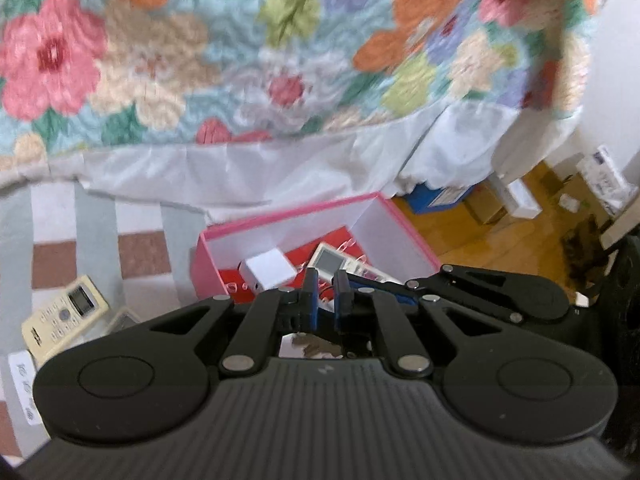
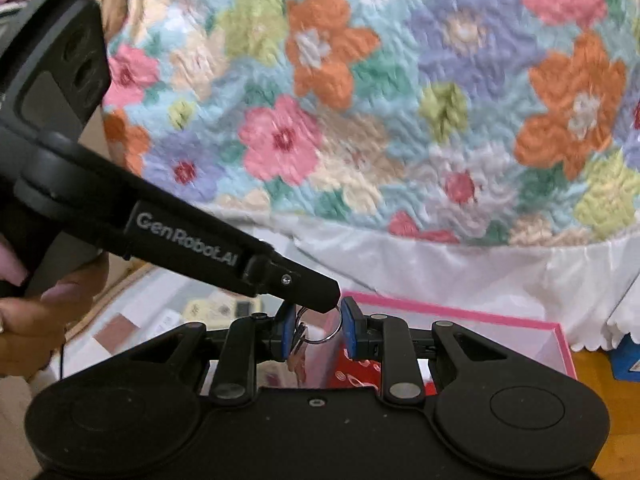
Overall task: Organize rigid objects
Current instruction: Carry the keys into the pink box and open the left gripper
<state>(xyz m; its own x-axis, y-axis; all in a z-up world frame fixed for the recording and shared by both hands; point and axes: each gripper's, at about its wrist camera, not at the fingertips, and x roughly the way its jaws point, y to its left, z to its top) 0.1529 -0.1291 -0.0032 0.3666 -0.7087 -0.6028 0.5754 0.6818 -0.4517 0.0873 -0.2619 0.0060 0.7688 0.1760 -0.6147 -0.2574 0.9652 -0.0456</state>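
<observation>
**Keys hang just over the pink box**

Right up close, the right gripper (image 2: 316,330) has a key ring (image 2: 326,326) with small keys between its blue pads (image 2: 350,330). The pads are partly apart, with a gap about as wide as the ring. The ring sits across that gap and seems to touch both pads, so I think it is being held, but lightly. The keys dangle down on the left side of the ring, close to the left pad.

The tip of the left gripper (image 2: 320,292) reaches in from the left and sits right on top of the ring. I cannot tell from this view if it touches it. In the left wrist view, the left gripper (image 1: 326,294) has its blue pads near each other with a narrow slit between. Nothing seems to be between them.

The pink box (image 2: 460,312) lies just beyond and below the keys, a bit to the right. So the keys need to go forward and down to land in it. The right gripper is the one nearest and the one that has them.

In the left wrist view, the pink box (image 1: 304,212) sits on the floor beside the bed. It already has a white remote (image 1: 340,264) and a small white cube (image 1: 269,268) inside, on a red lining. Another remote, a cream one (image 1: 64,316), lies outside the box, well to the left on the striped rug (image 1: 96,216). It looks like it is waiting its turn.

Behind it all is the flowery blanket (image 2: 360,120) on the bed.
</observation>
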